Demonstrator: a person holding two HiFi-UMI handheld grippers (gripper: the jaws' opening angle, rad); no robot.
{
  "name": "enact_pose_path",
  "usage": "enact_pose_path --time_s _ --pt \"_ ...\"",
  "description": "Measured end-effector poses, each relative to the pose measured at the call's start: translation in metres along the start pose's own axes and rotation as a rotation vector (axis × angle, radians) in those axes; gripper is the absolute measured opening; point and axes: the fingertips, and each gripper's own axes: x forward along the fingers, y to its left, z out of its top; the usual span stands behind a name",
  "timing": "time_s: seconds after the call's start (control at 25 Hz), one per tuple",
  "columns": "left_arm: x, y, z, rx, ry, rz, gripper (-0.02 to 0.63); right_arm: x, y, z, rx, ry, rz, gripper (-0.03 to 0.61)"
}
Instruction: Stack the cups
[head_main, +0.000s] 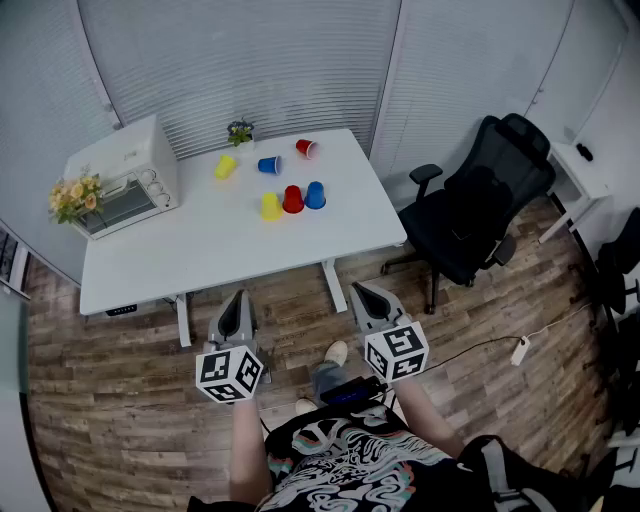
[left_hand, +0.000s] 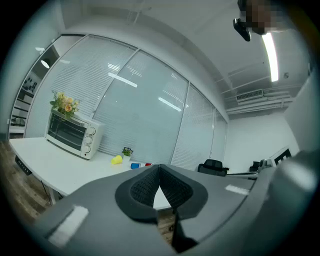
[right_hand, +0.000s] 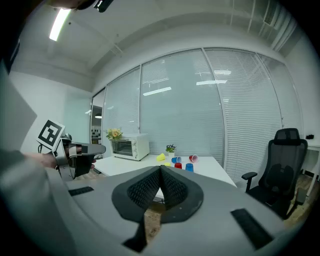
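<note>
Six plastic cups sit on the white table (head_main: 200, 250). At the back a yellow cup (head_main: 225, 167), a blue cup (head_main: 269, 165) and a red cup (head_main: 305, 148) lie on their sides. In front of them a yellow cup (head_main: 270, 206), a red cup (head_main: 292, 199) and a blue cup (head_main: 315, 195) stand mouth down. My left gripper (head_main: 238, 300) and right gripper (head_main: 362, 292) hover over the floor, short of the table's near edge, well away from the cups. Both are shut with nothing between the pads (left_hand: 172, 187) (right_hand: 175, 189).
A white toaster oven (head_main: 125, 175) with a bunch of flowers (head_main: 75, 195) stands at the table's left end, and a small potted plant (head_main: 239, 132) at the back. A black office chair (head_main: 480, 200) stands right of the table. A cable (head_main: 480, 345) runs over the wooden floor.
</note>
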Motion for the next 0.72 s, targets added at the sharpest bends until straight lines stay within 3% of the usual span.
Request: enact_pose_path --time_s 0.32,0.44,0.52,0.72 --pt "0.001 -0.006 0.004 -0.023 -0.008 -0.038 0.02 0.001 0.004 -0.002 -0.006 0.015 -0.002 0.002" --pt "0.004 -0.012 0.003 -0.031 0.009 -0.08 0.073 0.003 0.0 -0.002 0.032 0.015 -0.01 0.009" --pt "0.006 -0.017 0.001 -0.023 0.029 -0.103 0.106 0.003 0.001 -0.004 0.054 0.026 0.008 0.108" --pt "0.006 -0.014 -0.006 -0.014 0.056 -0.093 0.132 0.007 0.002 -0.002 0.047 0.042 0.032 0.169"
